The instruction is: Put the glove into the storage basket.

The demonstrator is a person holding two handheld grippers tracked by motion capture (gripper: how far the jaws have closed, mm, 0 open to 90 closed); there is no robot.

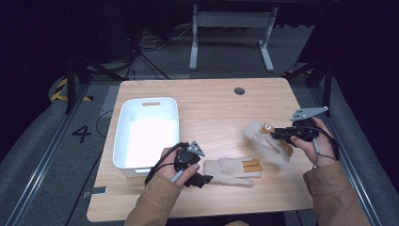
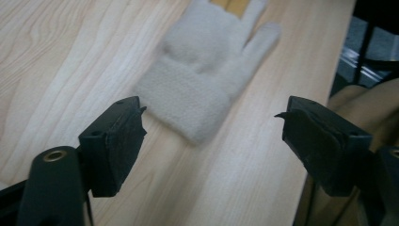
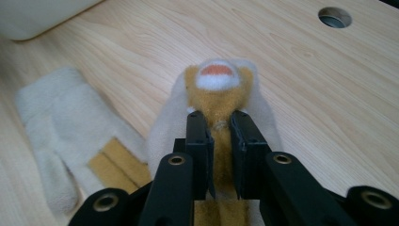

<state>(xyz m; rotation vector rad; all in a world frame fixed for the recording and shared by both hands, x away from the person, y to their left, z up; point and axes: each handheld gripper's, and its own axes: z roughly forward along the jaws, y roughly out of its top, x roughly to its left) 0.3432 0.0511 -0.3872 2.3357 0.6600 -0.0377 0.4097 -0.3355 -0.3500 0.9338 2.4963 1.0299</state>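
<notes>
Fleece, cream-coloured with mustard-yellow finger panels, makes up both gloves here. The lifted cream fleece glove [image 1: 264,136] hangs in the right hand-held gripper [image 1: 273,133], whose jaws are pinched on a yellow fingertip with a white and orange tip; in the right gripper view [image 3: 217,94] that fingertip pokes out above the two pads, while the glove's lower part is cut off by the frame edge and hidden behind the jaws. From the high view it is hard to tell how much of this glove rests on the light wooden surface [image 1: 211,108] and how much is raised.

The flat cream fleece glove [image 1: 232,170] lies on the surface, to the left of the lifted glove and apart from it, cuff pointing toward the left hand-held gripper [image 1: 205,179]. In the left gripper view [image 2: 202,75] this glove is blurred and its fingertips run out of the top edge. The left hand-held gripper's jaws stand spread wide, just short of the cuff, with nothing pressed between them; in the high view the person's hand covers much of the tool's body.

Farther left of the flat glove sits a white rectangular plastic bin [image 1: 123,123] with a slot handle. A round dark cable hole [image 1: 239,91] lies in the surface beyond the lifted glove.
</notes>
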